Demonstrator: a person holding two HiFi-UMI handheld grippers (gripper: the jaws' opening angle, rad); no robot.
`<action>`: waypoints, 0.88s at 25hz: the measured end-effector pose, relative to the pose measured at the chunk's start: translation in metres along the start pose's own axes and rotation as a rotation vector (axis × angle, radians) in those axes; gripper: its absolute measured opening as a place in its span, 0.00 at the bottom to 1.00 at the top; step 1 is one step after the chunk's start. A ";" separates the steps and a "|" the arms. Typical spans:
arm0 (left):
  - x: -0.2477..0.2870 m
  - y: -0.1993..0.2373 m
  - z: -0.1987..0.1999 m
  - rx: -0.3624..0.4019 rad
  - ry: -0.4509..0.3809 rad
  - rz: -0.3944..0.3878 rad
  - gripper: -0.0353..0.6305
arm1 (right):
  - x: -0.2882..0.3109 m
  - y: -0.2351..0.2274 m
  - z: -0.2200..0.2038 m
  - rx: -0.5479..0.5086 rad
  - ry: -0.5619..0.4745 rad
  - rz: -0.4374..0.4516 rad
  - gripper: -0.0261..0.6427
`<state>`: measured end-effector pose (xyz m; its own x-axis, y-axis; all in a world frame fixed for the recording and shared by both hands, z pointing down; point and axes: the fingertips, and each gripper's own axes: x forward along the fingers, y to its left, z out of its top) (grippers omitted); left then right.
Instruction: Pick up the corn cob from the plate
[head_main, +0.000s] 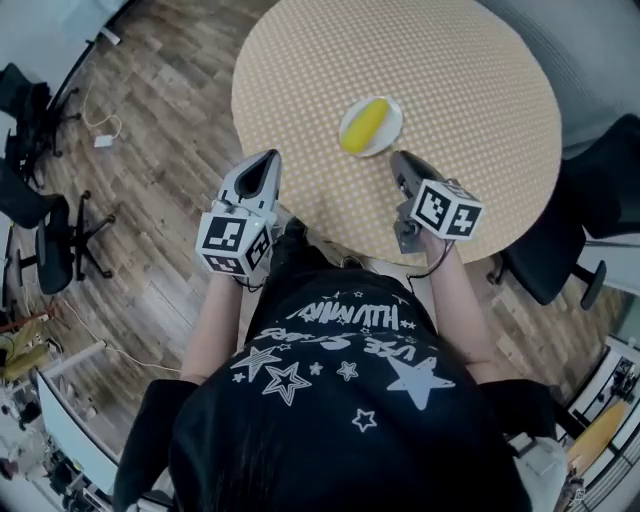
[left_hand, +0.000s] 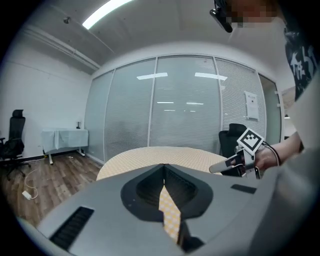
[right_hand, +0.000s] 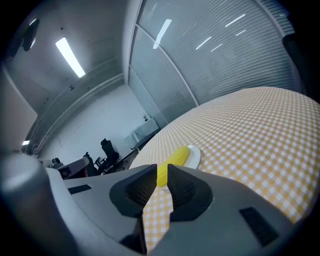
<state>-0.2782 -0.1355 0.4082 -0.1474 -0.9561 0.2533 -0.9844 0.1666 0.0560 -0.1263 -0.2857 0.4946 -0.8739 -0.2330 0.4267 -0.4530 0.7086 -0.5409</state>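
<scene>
Two tongs sit low over the near rim of the round tabletop (head_main: 470, 80). The left tongs (head_main: 270, 158) are pressed together at the tips and hold nothing. The right tongs (head_main: 400, 157) are parted by only a slit, with nothing between the pads.

In the right gripper view the slit frames the corn cob (head_main: 366, 124) straight ahead, so that tool is already aimed at it. In the head view the cob lies at about 11 o'clock from the right tongs and about 2 o'clock from the left tongs, with the right plainly nearer. It rests on the small white plate (head_main: 393, 112), which stands toward the near side of the tabletop. The cob's long axis runs from about 7 o'clock to 1 o'clock, and its near end points roughly between the two tools.

I judge that the right tongs must spread much wider before they can straddle the cob, and closing across its short width looks the surer grip. Nothing else shows on the checked cloth around the plate. The near edge lies just behind both tools, and a black chair (head_main: 560, 250) stands off the tabletop at 4 o'clock.
</scene>
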 end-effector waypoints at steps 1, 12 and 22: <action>0.010 0.006 0.001 0.003 0.007 -0.030 0.06 | 0.006 0.001 0.001 0.010 -0.003 -0.018 0.11; 0.092 0.043 0.012 0.087 0.031 -0.376 0.06 | 0.051 0.005 0.002 0.165 -0.014 -0.224 0.38; 0.131 0.069 -0.004 0.087 0.080 -0.578 0.06 | 0.103 -0.022 -0.003 0.283 0.027 -0.445 0.46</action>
<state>-0.3654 -0.2481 0.4493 0.4197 -0.8641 0.2778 -0.9076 -0.3998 0.1279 -0.2057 -0.3233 0.5530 -0.5833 -0.4507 0.6758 -0.8121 0.3371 -0.4762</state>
